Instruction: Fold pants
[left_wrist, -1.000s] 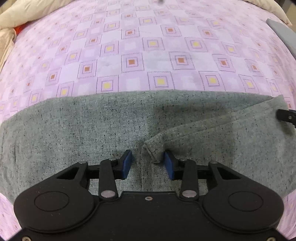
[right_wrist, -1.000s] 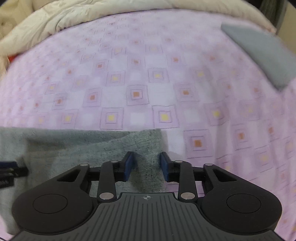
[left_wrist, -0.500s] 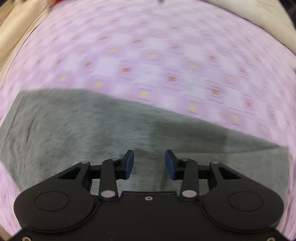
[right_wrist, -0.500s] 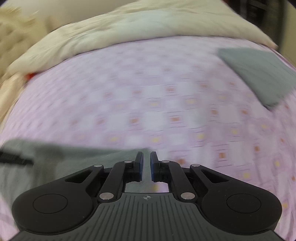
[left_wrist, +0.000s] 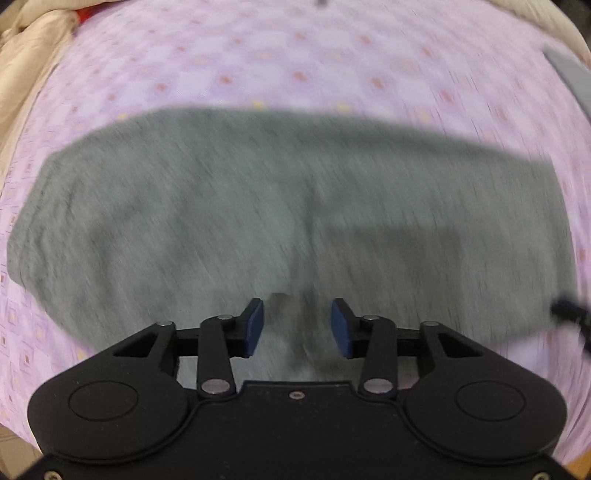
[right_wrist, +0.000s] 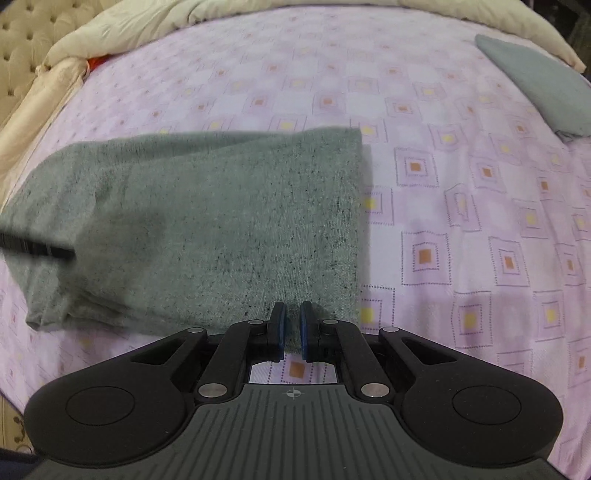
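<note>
Pants (right_wrist: 221, 221) are lying flat on our purple bedsheet (right_wrist: 461, 184), folded into a long band. Our right gripper (right_wrist: 291, 325) has its fingers nearly together at the near right corner, can't tell if pinching. Our left gripper (left_wrist: 295, 321) is spread wide over the near edge.

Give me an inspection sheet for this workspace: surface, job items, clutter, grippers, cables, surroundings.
Surface: purple patterned bedsheet.
Job's things: grey pants lying flat, folded lengthwise.
Clutter: folded grey cloth at the far right; something red under the bedding.
Grippers: left gripper open above the pants; right gripper shut, or nearly, at the pants' near edge, grip unclear.
Cables: nothing seen.
Surroundings: cream duvet, tufted headboard.
</note>
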